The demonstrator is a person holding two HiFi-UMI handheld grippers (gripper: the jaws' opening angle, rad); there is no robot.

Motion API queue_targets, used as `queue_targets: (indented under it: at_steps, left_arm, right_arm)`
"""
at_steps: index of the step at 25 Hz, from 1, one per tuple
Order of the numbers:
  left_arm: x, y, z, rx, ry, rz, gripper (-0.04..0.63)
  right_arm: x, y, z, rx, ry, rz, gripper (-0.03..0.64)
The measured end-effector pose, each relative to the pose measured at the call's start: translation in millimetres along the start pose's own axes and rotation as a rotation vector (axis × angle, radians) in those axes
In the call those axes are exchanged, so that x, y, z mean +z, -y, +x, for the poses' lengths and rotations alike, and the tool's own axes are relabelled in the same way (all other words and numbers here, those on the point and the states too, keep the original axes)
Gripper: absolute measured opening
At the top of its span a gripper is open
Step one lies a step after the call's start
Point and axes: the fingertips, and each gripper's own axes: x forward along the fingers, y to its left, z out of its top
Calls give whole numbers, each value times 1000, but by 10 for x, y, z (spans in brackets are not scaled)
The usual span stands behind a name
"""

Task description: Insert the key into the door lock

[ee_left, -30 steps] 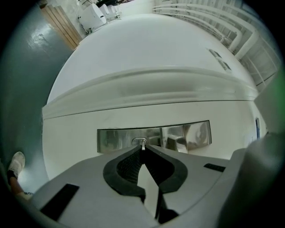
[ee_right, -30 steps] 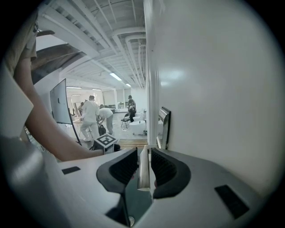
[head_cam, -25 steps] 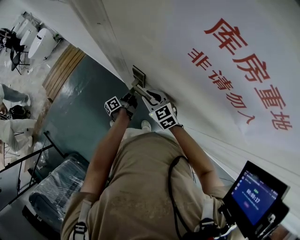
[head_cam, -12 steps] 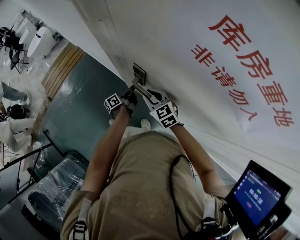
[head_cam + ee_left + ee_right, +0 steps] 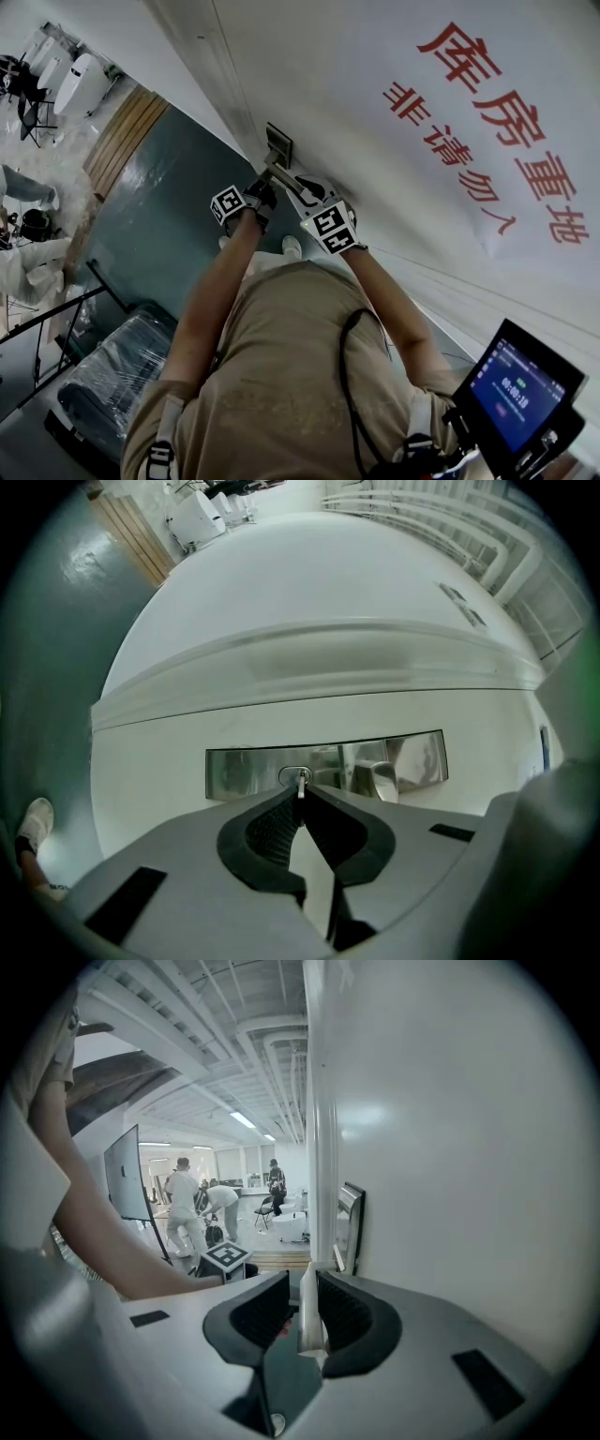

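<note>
White door with large red characters printed across it, grey-green floor below, and an open hall beyond the door's edge where people in white stand far off. The person faces the door with both arms raised to the lock plate, a polished metal strip set flat in the door face. The left tongs are closed tight on the key, holding it by its rear end, pads meeting on either side of it. The key's tip sits right at the round keyhole in the plate; how far it has entered cannot be made out. The lever handle stands out from the same plate, just beside the keyhole. The right tongs are at that handle: in the right gripper view its pale lever runs edge-on between the jaws, lying against one pad with a thin gap to the other, so the jaws stand a little apart around it. From the head view the two tongs sit close together at the lock, left one just beside the right. A lit screen hangs at the person's right side. A shoe shows on the floor, low in the left gripper view.
</note>
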Motion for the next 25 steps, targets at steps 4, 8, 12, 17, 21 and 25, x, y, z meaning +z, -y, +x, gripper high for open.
queue_targets:
  at_steps: [4, 8, 12, 17, 21, 25]
  left_arm:
    - [36, 11, 7, 7, -1, 1, 34]
    - [16, 8, 8, 9, 25, -32, 34]
    - [1, -13, 8, 9, 27, -28, 35]
    - [39, -1, 13, -14, 52, -37, 34]
    - [24, -6, 23, -3, 51, -40, 35]
    - [41, -28, 28, -24, 75, -65, 34]
  right_arm:
    - [-9, 2, 6, -1, -2, 1, 104]
    - [-21, -16, 16, 3, -4, 1, 104]
    - [-20, -38, 35, 7, -6, -1, 104]
    - [-29, -31, 29, 3, -10, -1, 104]
    - [-38, -13, 27, -2, -11, 3, 104]
    - [-36, 7, 31, -5, -12, 1, 104]
